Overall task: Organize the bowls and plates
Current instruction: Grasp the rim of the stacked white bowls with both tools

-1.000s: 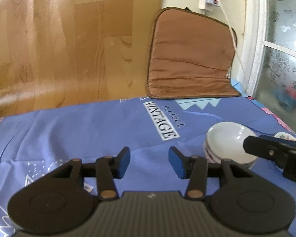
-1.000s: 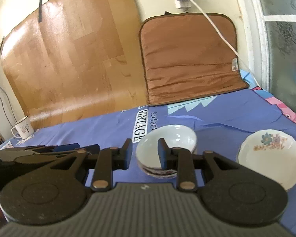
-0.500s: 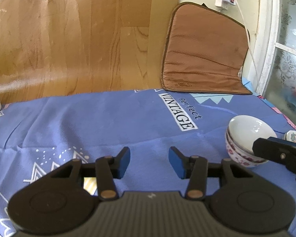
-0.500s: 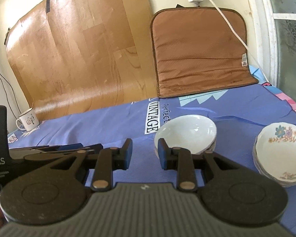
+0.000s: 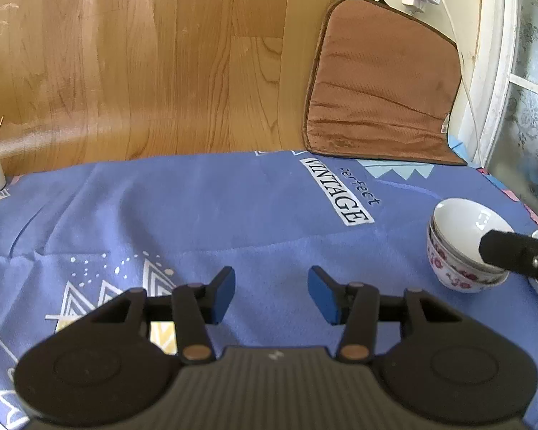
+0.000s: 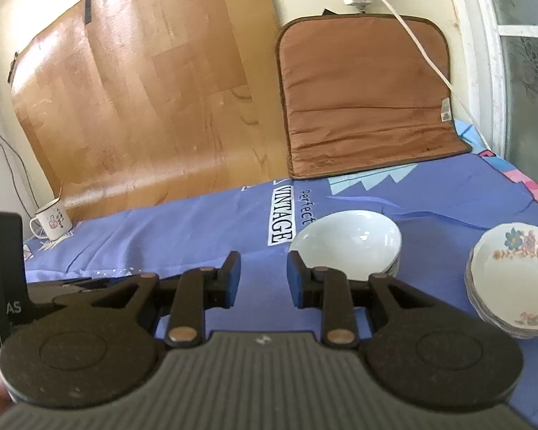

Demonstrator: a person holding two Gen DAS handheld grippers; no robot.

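Bowls (image 6: 348, 242) – nested stack, white inside, pink floral outside – now sit further right in the left wrist view than a second ago, beside floral plates (image 6: 513, 279) on blue cloth (image 5: 197, 215). Left gripper (image 5: 270, 295) and right gripper (image 6: 263, 279) – jaws parted, empty

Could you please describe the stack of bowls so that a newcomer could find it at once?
On the blue cloth, look just right of the white VINTAGE label. The stack of bowls sits there, plain white inside, deeper than the flowered plates to its right.
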